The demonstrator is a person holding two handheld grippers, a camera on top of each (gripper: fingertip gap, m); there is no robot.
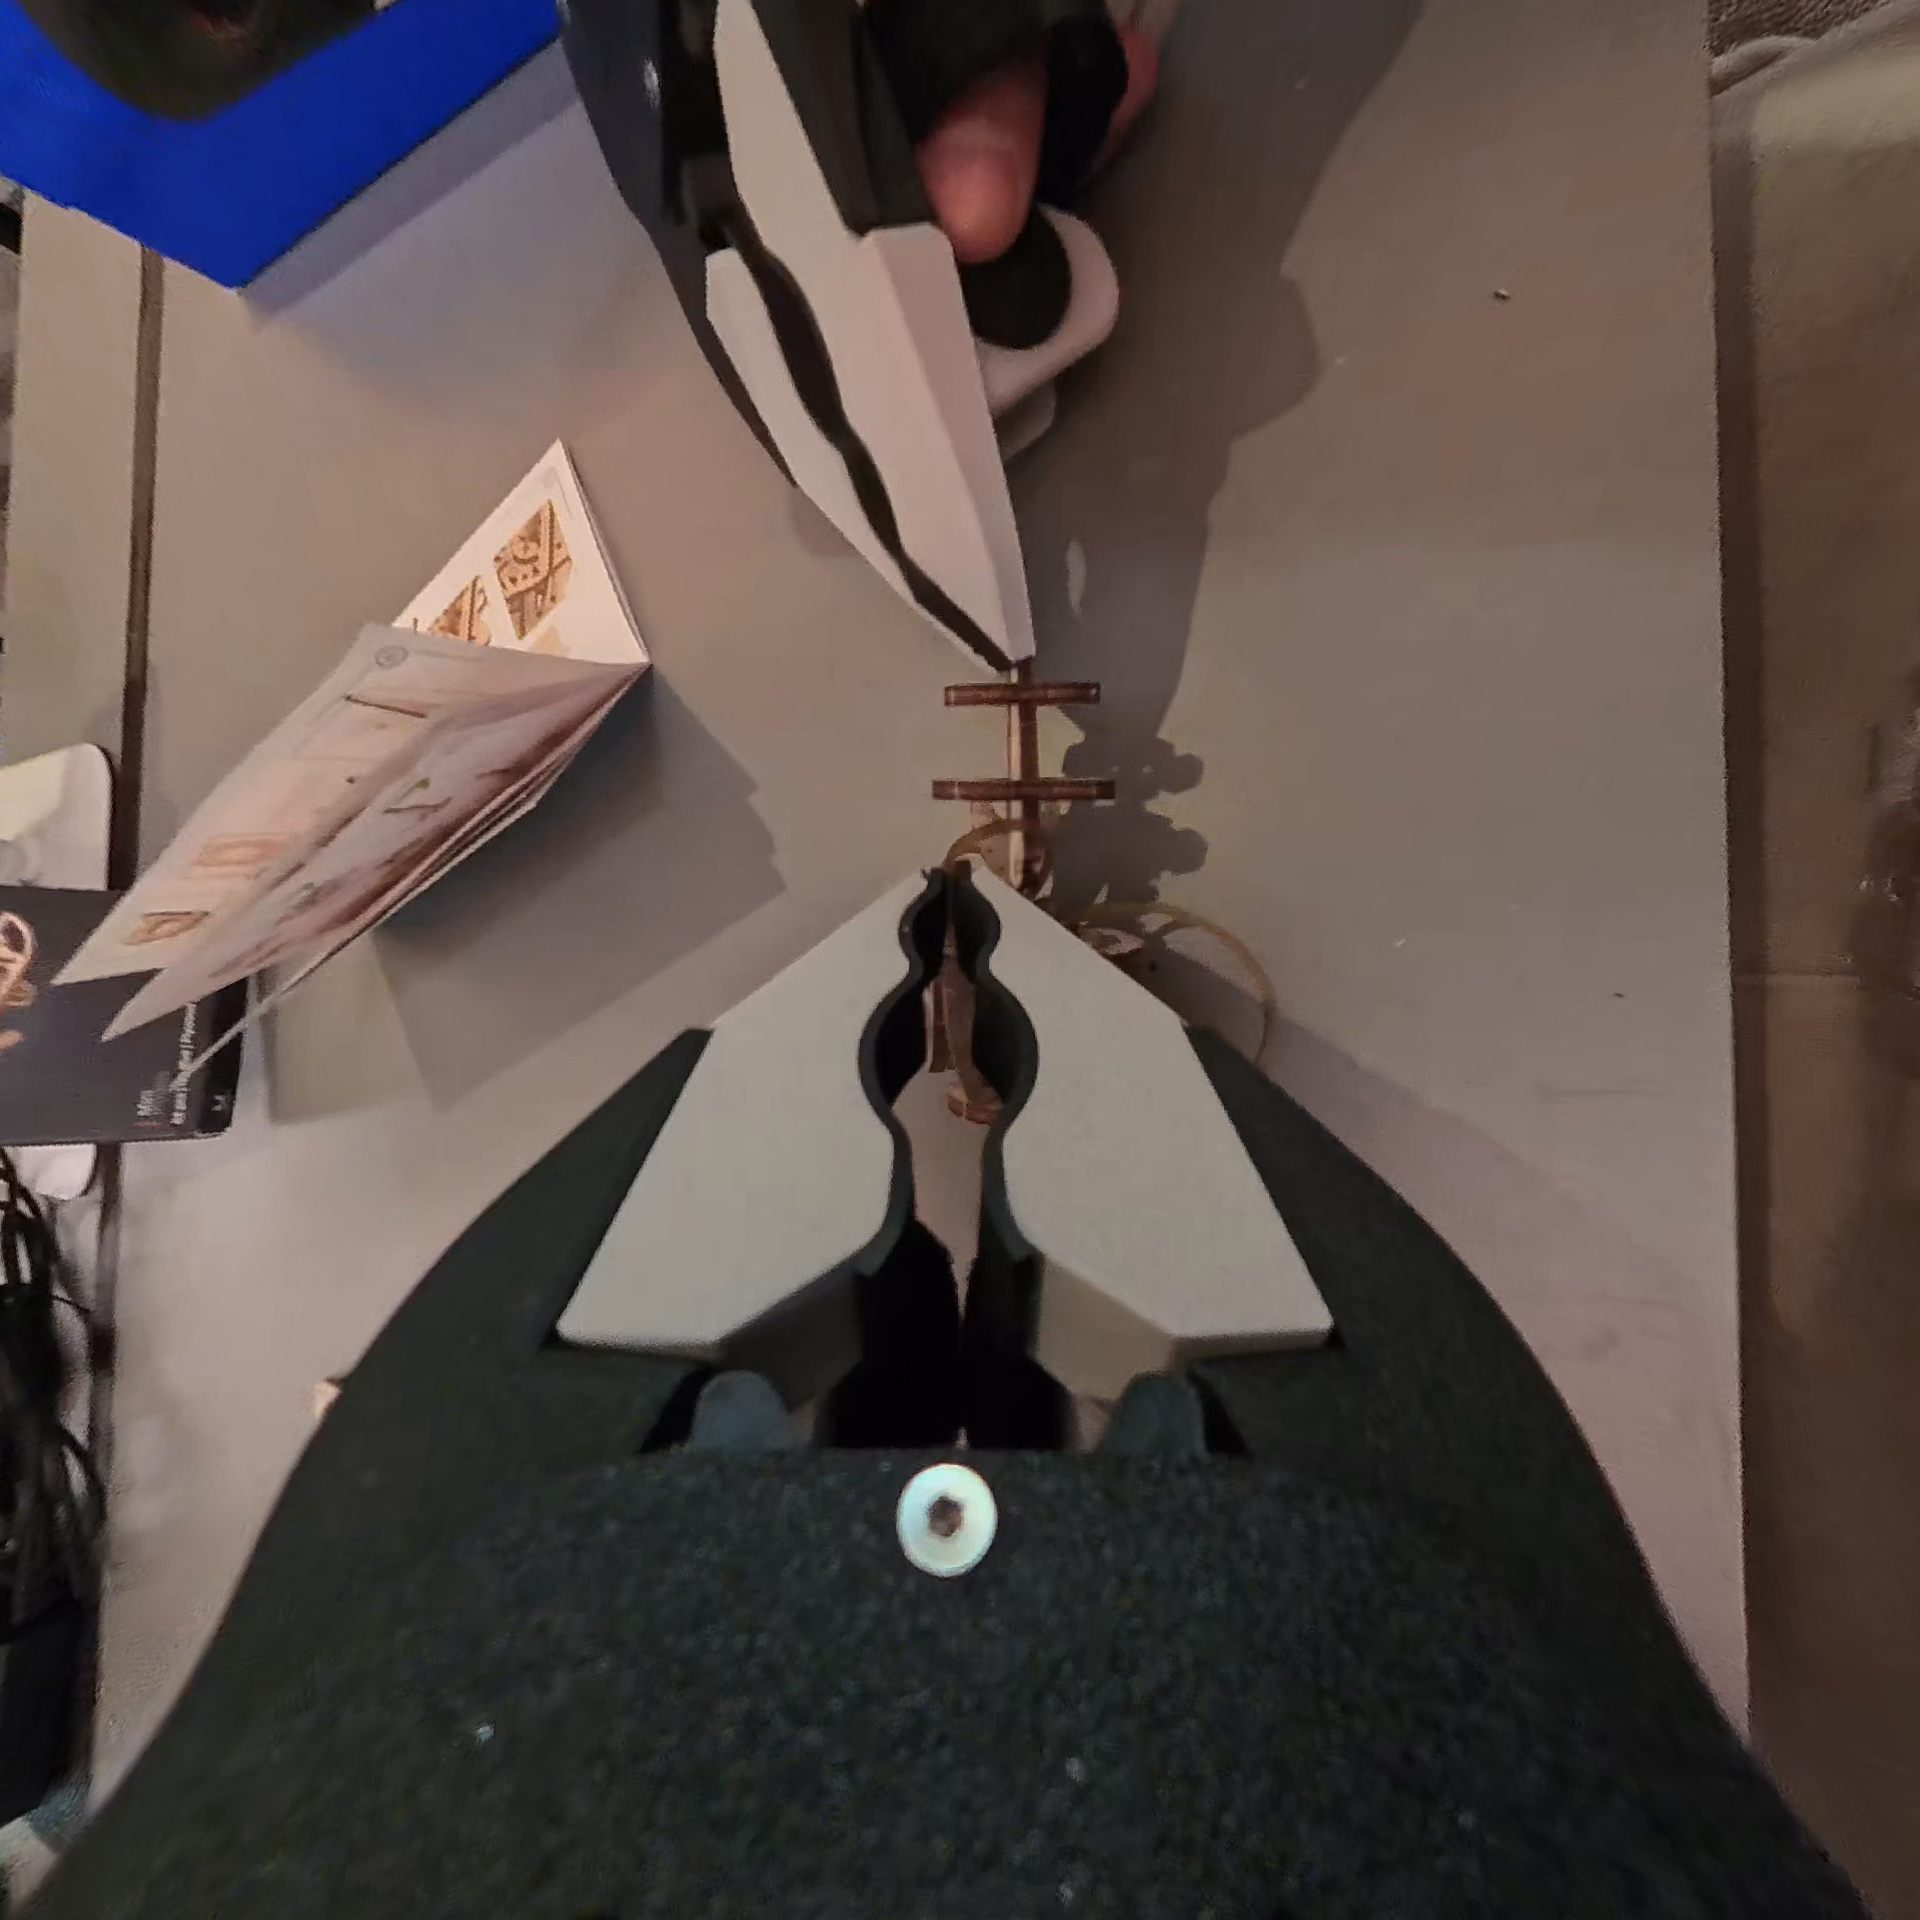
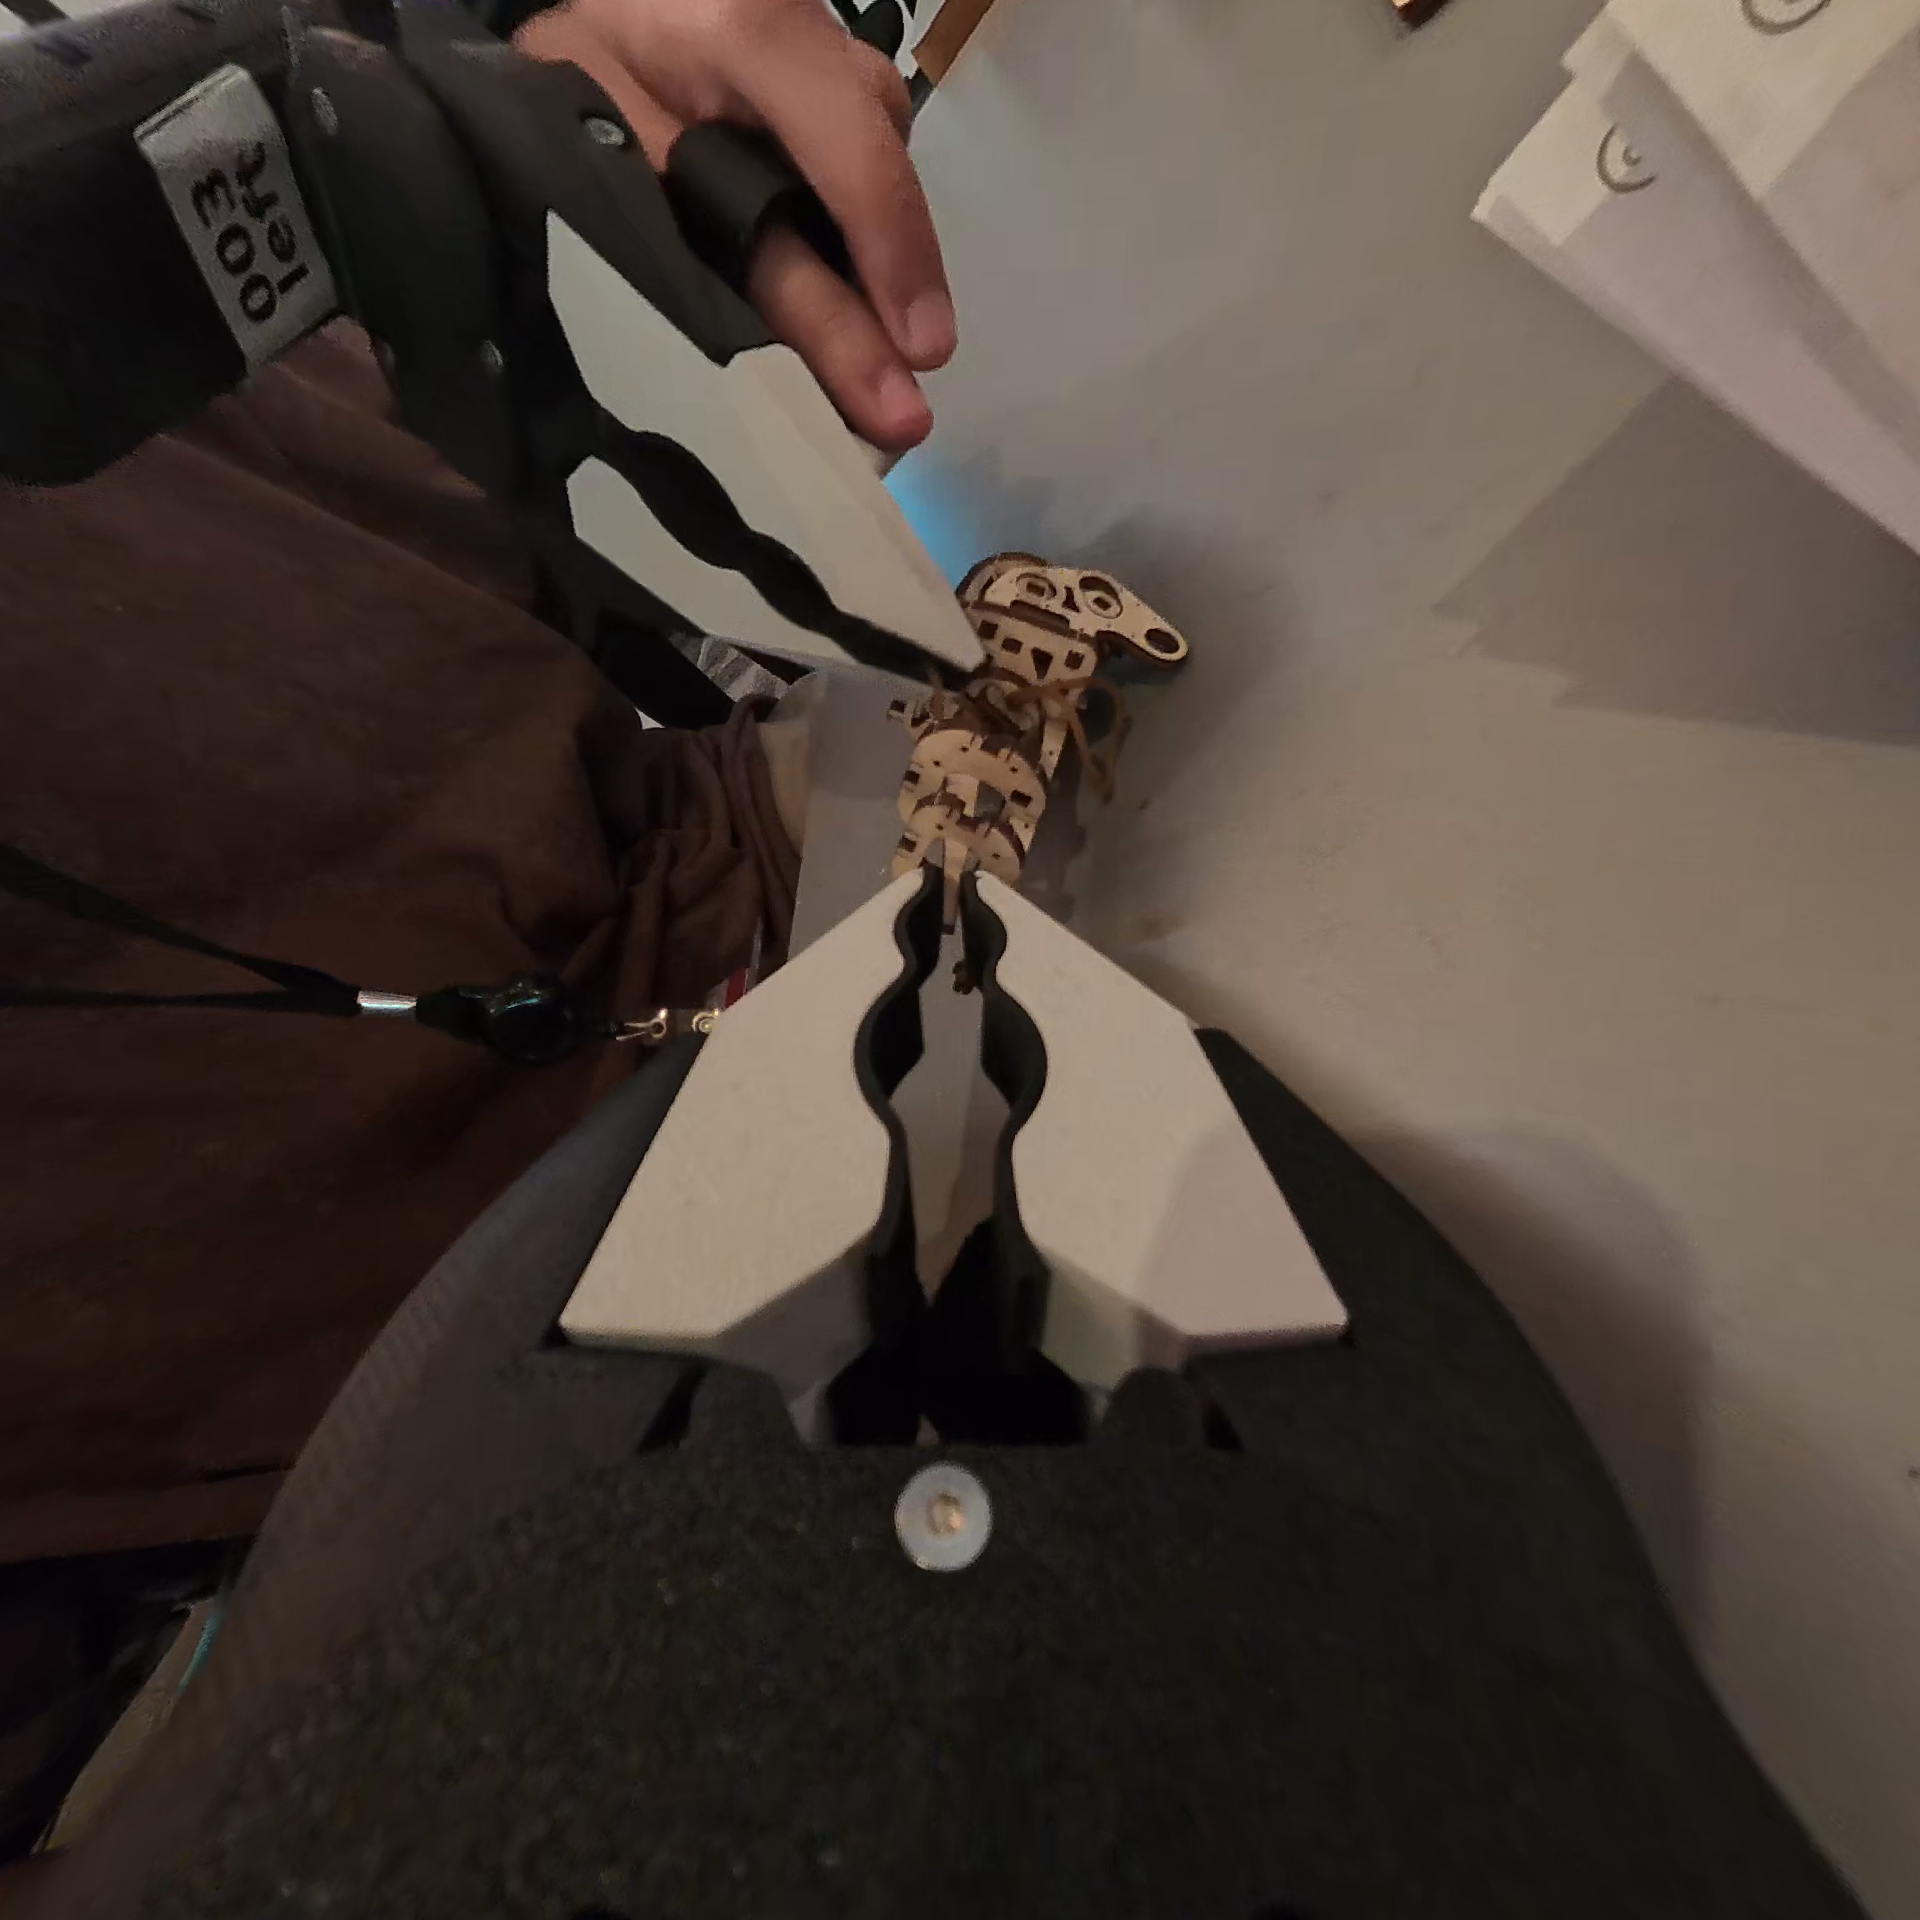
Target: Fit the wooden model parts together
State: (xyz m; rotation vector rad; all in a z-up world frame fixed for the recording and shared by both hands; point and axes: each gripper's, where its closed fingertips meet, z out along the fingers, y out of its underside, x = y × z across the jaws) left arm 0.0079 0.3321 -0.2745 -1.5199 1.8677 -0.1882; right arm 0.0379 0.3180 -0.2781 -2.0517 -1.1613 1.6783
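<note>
Overhead, grey tabletop (image 1: 1455,520), open booklet (image 1: 416,790), both grippers' fingers pinching wooden model (image 2: 997,748).

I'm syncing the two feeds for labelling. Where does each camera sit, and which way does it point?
Left wrist view: on the left tool, looking down at the grey table; shows the right tool, a fingertip and an open paper booklet.
Right wrist view: on the right tool, facing the brown-sleeved person; shows the left tool and hand.
Shared: the small laser-cut wooden model, pinched by both tools.
</note>
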